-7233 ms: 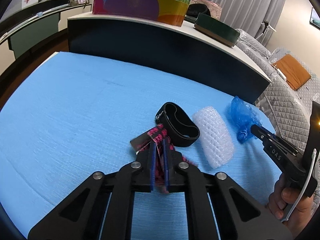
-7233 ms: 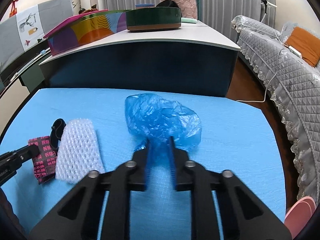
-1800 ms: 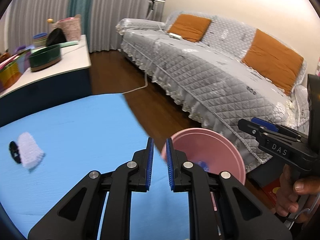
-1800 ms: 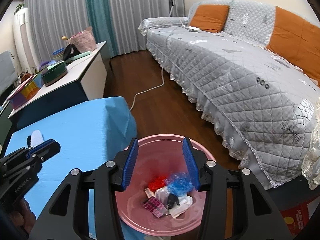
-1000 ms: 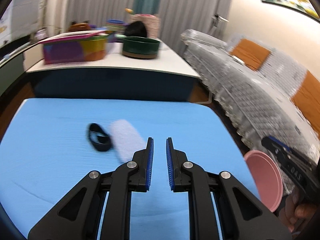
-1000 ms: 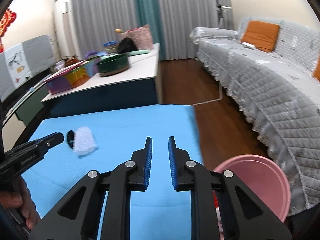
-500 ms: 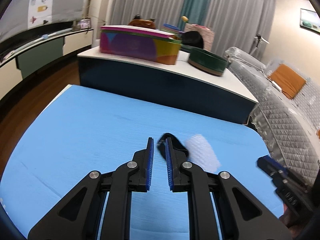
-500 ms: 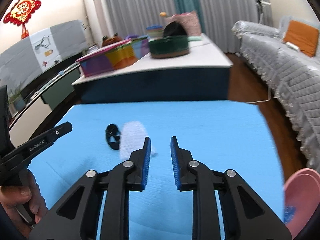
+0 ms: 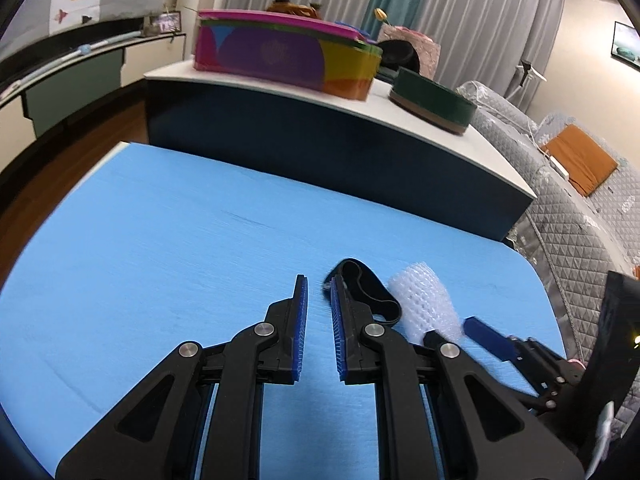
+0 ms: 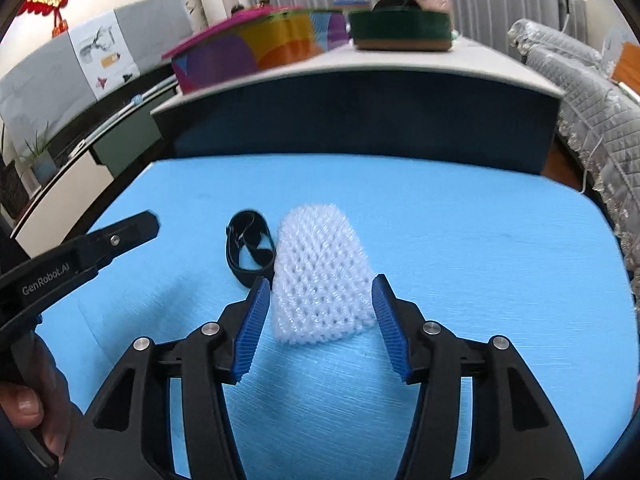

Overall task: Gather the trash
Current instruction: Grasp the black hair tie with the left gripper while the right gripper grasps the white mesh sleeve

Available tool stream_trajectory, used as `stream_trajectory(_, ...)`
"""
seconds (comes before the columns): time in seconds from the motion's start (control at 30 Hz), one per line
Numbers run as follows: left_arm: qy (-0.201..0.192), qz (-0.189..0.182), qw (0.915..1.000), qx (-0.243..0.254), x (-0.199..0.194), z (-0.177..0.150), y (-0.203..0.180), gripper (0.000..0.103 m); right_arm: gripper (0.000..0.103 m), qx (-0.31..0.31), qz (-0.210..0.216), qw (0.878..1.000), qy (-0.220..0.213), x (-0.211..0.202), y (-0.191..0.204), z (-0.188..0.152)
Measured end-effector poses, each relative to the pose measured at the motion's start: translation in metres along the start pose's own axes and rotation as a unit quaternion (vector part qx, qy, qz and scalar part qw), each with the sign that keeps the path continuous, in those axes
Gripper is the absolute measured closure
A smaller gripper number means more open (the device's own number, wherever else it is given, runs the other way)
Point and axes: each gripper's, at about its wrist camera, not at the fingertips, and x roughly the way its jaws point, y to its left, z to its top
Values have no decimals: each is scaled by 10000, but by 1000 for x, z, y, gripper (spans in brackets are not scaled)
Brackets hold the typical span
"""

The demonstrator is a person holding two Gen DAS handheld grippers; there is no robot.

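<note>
Trash left: black strap loop (image 10: 249, 245) and white foam net sleeve (image 10: 320, 276), lying side by side on the blue surface (image 10: 480, 248), touching or very nearly so.
Left tool (image 9: 318, 322): jaws narrow, nothing between them; tips just left of the strap, right finger partly covering it.
Right tool (image 10: 318, 322): jaws have just been opening, now wide, straddling the near end of the sleeve; pads not pressing it.
Risk, strap: left jaws look too narrow to take the band; closing from here may nudge it aside or pinch only cloth.
Risk, sleeve: soft mesh may squash and slip out if gripped only at its edge.
Risk, crowding: the two pieces lie so close that one tool may drag the other's piece, or the tools may knock together.
Containers: multicoloured box (image 9: 288, 60) with pink lid and dark green round tin (image 9: 434, 102) on the white counter behind; contents hidden. No trash bin visible in either view.
</note>
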Motion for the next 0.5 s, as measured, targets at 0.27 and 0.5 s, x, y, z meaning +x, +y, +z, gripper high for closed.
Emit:
stream_trajectory(0.27,368,-283,9989,75,27,-6,-15,90,88,273,-138,9995,34,-1,-23,-2)
stream_trajectory(0.5,650,-185,9977,102,39,-11,-22,90,90,489,-238,9985,-63,-8,-45,-2)
